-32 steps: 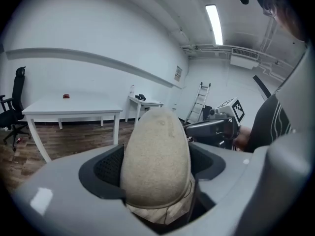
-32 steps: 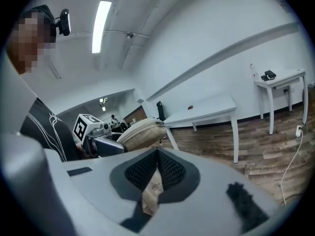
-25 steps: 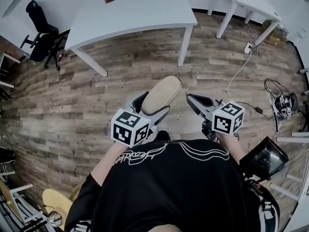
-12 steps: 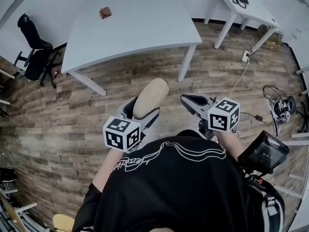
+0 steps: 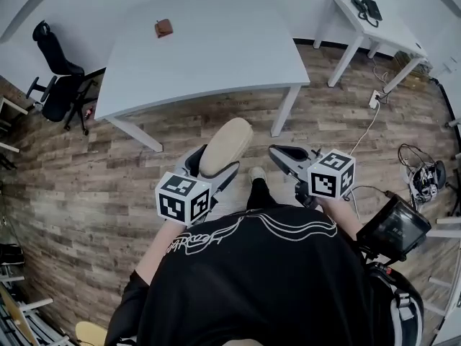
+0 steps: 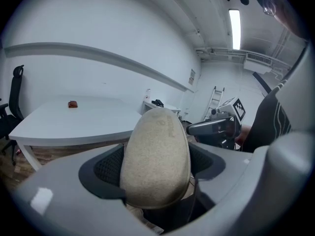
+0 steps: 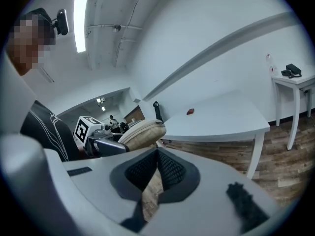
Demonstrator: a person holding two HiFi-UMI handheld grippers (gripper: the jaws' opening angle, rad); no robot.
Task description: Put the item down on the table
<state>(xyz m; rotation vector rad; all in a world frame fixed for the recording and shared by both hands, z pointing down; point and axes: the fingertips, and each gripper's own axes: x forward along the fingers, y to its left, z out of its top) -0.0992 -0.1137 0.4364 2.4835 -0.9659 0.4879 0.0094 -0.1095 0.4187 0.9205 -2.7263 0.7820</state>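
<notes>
Below everything runs a wood-plank floor, and on it, at the far side of the room, stands a large white table. A person in a black shirt stands on the near side of that table, well short of its edge, with one pale shoe showing between the two tools. A smaller white table sits at the far right with a dark telephone on it, and a black office chair stands at the far left. A pale cable trails across the floor on the right.

The left gripper has its jaws spread wide and clamped on either side of a beige oval zip case. The case's far end sticks out past the jaws towards the table. It hangs in the air above the floor and touches no table. The left gripper view shows the case filling the gap between the dark pads.

The right gripper, just to the right of the case, has its jaws pressed together with nothing between them. A small reddish-brown object lies on the far left part of the large table.
</notes>
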